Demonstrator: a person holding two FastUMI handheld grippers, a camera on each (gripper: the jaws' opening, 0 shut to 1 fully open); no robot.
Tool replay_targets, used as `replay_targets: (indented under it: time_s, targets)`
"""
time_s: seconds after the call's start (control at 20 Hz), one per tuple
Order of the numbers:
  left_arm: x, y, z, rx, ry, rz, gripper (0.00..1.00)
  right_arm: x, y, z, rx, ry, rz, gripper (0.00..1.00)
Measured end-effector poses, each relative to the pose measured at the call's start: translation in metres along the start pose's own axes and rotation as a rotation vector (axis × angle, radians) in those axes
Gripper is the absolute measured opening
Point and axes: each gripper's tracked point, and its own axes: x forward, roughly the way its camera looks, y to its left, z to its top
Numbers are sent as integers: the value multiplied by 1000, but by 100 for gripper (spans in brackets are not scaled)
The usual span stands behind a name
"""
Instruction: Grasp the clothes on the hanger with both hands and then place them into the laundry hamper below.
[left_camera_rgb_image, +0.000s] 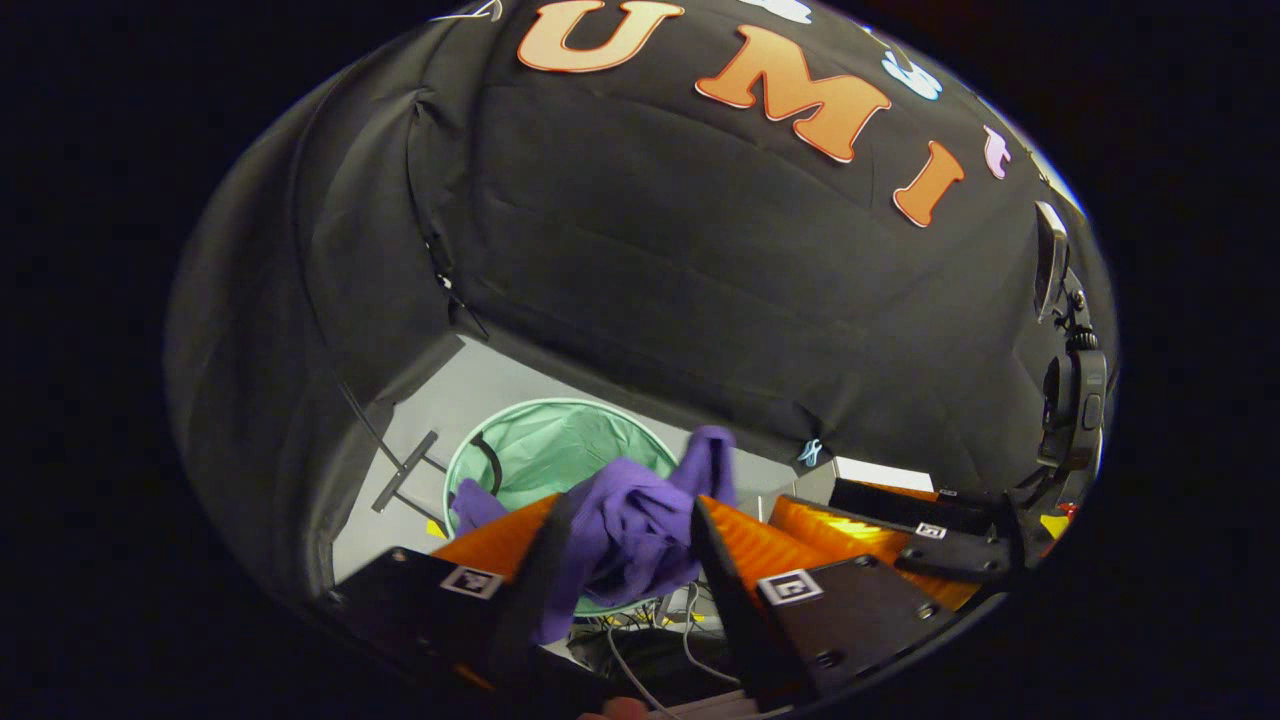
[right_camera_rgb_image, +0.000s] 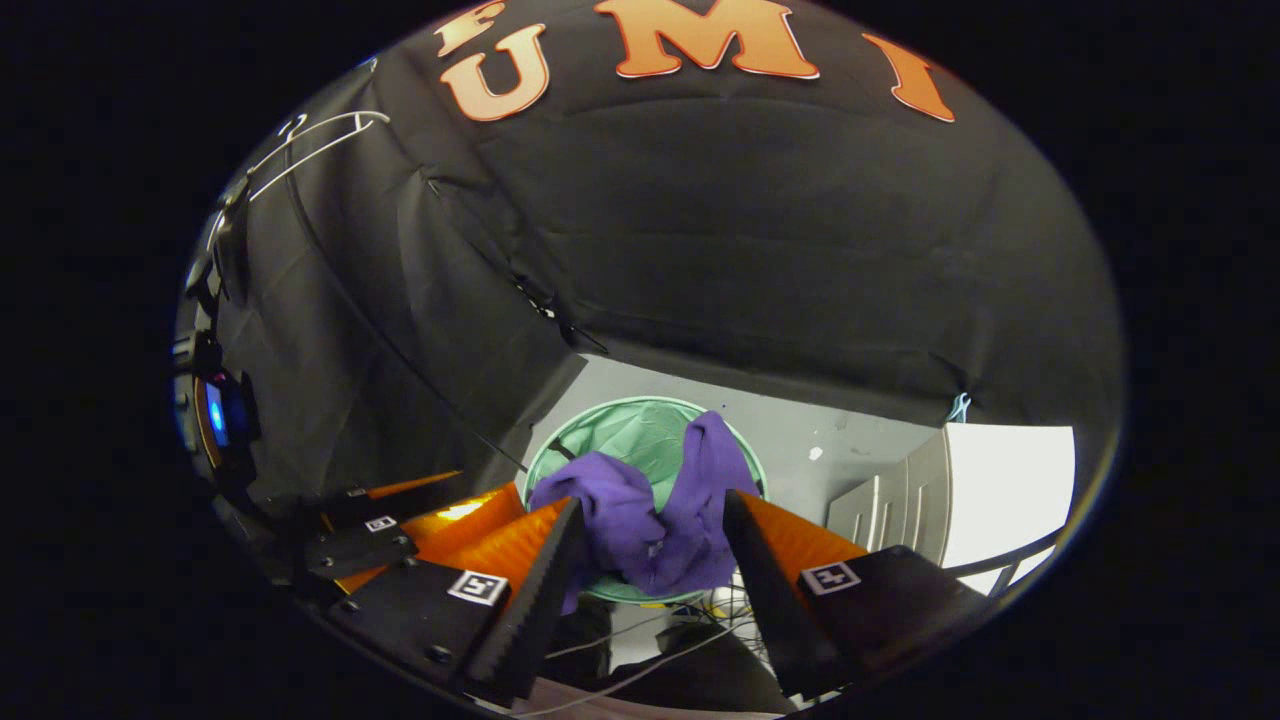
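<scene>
In the left gripper view, the left tool has its 2 fingers set apart with a bunch of purple clothes filling the gap between them; the cloth lies against both inner faces, so the tool seems to be clamped on it, though the bunching hides the actual contact. In the right gripper view, the right tool stands the same way, fingers apart with the same purple clothes bundled between them and touching both sides. The other tool appears at the lower right of the left gripper view and at the lower left of the right gripper view, just beside its partner.

Loose cables lie on the floor under the fingers. Beyond the tools, the garment hangs over the near rim of the round green laundry hamper, part of it draped above the open mouth. The hamper stands on a pale grey floor, near the foot of the black cloth wall. Bare floor lies to the hamper's right, up to a white panelled door. High on the left of the wall hangs a bare white hanger.
</scene>
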Motion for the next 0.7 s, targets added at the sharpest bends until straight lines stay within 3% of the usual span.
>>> replay_targets:
  time_s: [0.05, 0.2, 0.25, 0.3, 0.35, 0.4, 0.7]
  targets:
    - [-1, 4, 0, -9, -5, 7, 84, -1, 3, -1, 2, -3, 0, 93]
    - [-7, 8, 0, -53, -12, 5, 95, -4, 5, -5, 20, -2, 8, 98]
    - [-7, 6, 1, -59, -16, 3, 96, -3, 2, -4, 22, -2, 7, 99]
    - [-8, 4, 4, -56, -23, 2, 96, -3, 2, -3, 22, -4, 7, 92]
    - [-9, 3, 5, -48, -35, 1, 96, -5, 4, -3, 20, -9, 6, 92]
    - [-14, 2, 9, -36, -51, 3, 96, -8, 5, -1, 20, -20, 6, 99]
    - [-55, -6, 69, -8, -260, -17, 96, -43, -2, 50, -4, -211, -33, 98]
